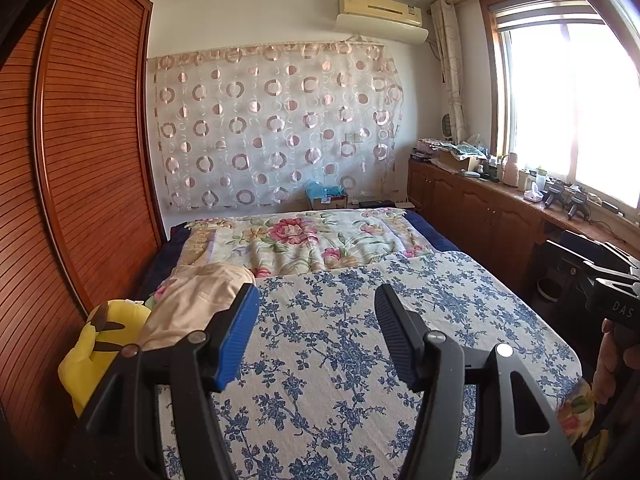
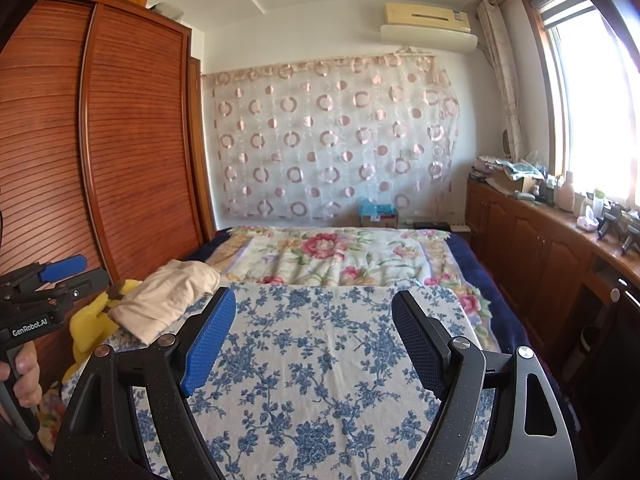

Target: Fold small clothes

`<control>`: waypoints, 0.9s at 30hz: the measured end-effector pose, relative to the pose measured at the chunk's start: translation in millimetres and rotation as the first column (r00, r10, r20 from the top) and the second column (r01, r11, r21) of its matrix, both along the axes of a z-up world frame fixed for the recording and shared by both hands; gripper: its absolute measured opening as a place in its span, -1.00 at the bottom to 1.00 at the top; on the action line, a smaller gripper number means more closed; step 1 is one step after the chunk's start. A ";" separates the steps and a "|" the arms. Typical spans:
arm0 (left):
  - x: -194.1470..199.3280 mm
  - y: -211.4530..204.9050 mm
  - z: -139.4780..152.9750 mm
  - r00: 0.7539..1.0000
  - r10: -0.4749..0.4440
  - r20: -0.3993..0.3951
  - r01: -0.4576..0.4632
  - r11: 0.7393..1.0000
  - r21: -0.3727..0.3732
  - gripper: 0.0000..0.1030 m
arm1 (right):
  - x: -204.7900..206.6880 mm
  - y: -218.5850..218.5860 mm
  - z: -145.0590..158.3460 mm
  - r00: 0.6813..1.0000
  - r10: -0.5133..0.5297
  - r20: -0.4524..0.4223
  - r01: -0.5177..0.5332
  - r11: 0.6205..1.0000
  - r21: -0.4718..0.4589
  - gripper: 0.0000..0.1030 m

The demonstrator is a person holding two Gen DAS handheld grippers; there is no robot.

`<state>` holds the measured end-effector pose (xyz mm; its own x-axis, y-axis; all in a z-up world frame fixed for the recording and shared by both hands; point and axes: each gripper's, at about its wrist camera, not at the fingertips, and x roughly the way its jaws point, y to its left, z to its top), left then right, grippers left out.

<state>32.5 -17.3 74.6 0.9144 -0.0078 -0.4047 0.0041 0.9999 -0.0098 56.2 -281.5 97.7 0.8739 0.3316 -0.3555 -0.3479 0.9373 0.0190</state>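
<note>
A crumpled beige garment [image 1: 192,304] lies at the left side of the bed, on the edge of a blue-flowered white cloth [image 1: 360,340]; it also shows in the right wrist view [image 2: 168,300]. My left gripper [image 1: 316,300] is open and empty, held above the blue-flowered cloth, with the garment just left of its left finger. My right gripper [image 2: 314,304] is open and empty above the same cloth [image 2: 328,360], with the garment to its left. The left gripper's body shows at the left edge of the right wrist view [image 2: 44,288].
A yellow plush toy [image 1: 100,344] lies beside the garment at the bed's left edge. A pink-flowered quilt [image 1: 304,240] covers the far half of the bed. A slatted wooden wardrobe [image 1: 80,160] stands on the left. Wooden cabinets [image 1: 480,208] with clutter run under the window on the right.
</note>
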 end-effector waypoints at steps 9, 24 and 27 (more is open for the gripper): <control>-0.7 0.5 0.0 1.000 -0.001 -0.005 0.001 1.000 -0.007 0.16 | 0.1 -0.2 0.0 1.000 -0.001 0.001 0.001 1.000 0.000 0.60; -1.0 2.0 0.1 1.000 0.000 -0.005 0.000 1.000 -0.008 0.16 | -3.4 -0.4 0.6 1.000 -0.007 0.007 0.007 1.000 -0.004 0.60; -1.7 3.1 0.5 1.000 -0.001 -0.004 0.001 1.000 -0.009 0.16 | -3.4 -0.2 0.2 1.000 -0.007 0.007 0.007 1.000 -0.003 0.60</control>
